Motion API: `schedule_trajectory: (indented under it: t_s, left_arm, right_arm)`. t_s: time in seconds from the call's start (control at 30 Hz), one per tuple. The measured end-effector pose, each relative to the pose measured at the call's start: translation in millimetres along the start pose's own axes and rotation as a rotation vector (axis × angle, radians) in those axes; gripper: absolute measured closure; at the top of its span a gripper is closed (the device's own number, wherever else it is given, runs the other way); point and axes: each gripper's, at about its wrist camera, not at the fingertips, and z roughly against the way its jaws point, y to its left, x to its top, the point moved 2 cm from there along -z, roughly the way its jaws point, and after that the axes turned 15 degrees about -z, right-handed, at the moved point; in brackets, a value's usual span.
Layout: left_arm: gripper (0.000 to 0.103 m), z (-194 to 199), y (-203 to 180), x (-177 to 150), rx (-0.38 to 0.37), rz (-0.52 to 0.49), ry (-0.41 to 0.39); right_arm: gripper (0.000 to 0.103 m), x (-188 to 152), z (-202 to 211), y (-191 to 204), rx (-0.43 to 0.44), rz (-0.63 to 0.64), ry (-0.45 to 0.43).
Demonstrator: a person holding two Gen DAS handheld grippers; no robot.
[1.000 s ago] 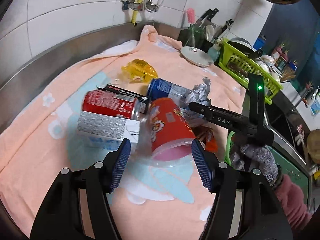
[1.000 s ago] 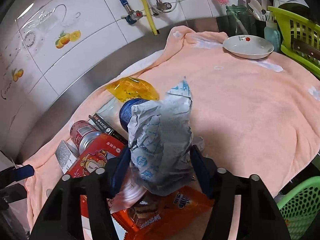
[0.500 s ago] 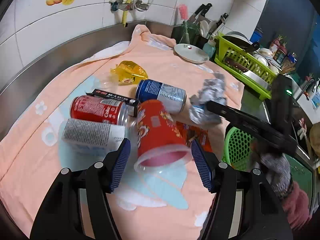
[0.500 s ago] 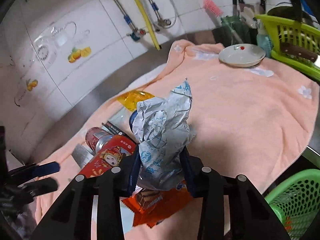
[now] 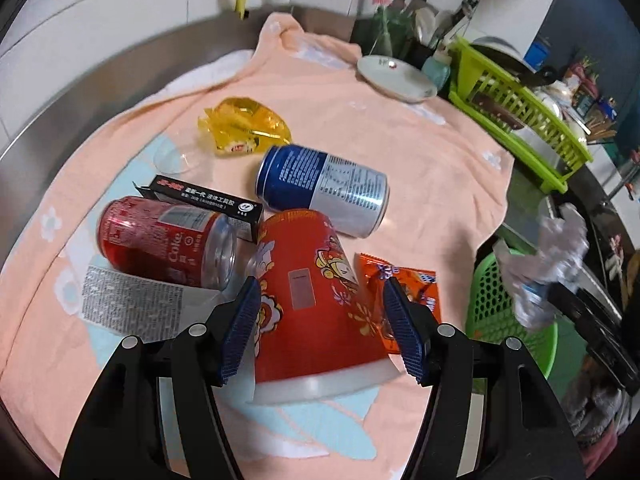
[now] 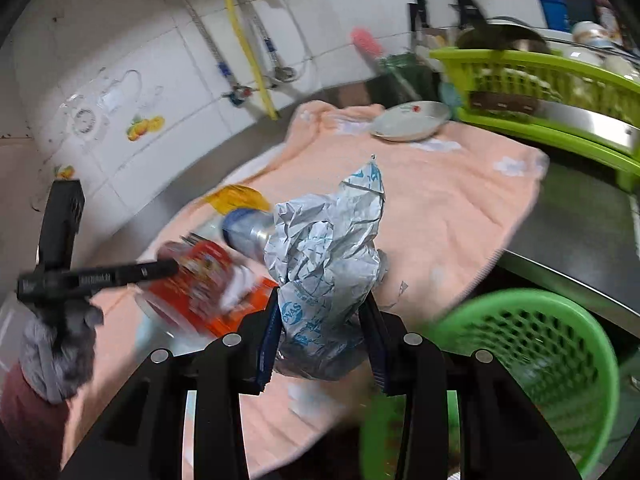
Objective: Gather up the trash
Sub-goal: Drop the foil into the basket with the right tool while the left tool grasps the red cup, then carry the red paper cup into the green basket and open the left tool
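Peach towel [image 5: 420,152]: two cans, one cup [image 5: 316,300].

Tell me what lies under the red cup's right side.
The red cup lies partly over an orange snack wrapper on the peach towel. Only the wrapper's right part shows; the rest is covered by the cup.

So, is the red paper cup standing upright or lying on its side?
Lying on its side. The red paper cup rests on the towel, white rim toward the camera, between the open left gripper fingers.
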Motion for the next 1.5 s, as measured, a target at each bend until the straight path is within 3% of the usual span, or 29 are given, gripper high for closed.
schedule_trajectory:
  t_s: [0.2, 0.53, 1.03, 1.1, 1.17, 1.33, 1.5]
  left_arm:
    - [0.040, -13, 3, 0, 0.016, 0.010, 0.043]
    - [0.034, -24, -3, 2, 0.073, -0.069, 0.098]
    - [0.034, -28, -9, -6, 0.088, -0.113, 0.092]
    - [0.034, -25, -10, -6, 0.097, -0.121, 0.082]
    - [0.034, -19, -11, -6, 0.095, -0.125, 0.069]
    - [0.034, 3, -15, -5, 0.076, -0.118, 0.016]
    - [0.034, 28, -38, 2, 0.027, -0.150, -0.051]
  right_arm:
    - [0.066, -18, 11, -42, -0.090, -0.036, 0.008]
    - [0.066, -39, -3, -88, -0.180, -0.107, 0.071]
    - [0.065, -45, -30, -149, -0.324, -0.216, 0.148]
    - [0.063, -45, -33, -154, -0.323, -0.231, 0.158]
    - [0.050, -45, -34, -160, -0.328, -0.249, 0.153]
    - [0.039, -44, -33, -164, -0.318, -0.266, 0.141]
    - [0.037, -40, -20, -164, -0.309, -0.275, 0.111]
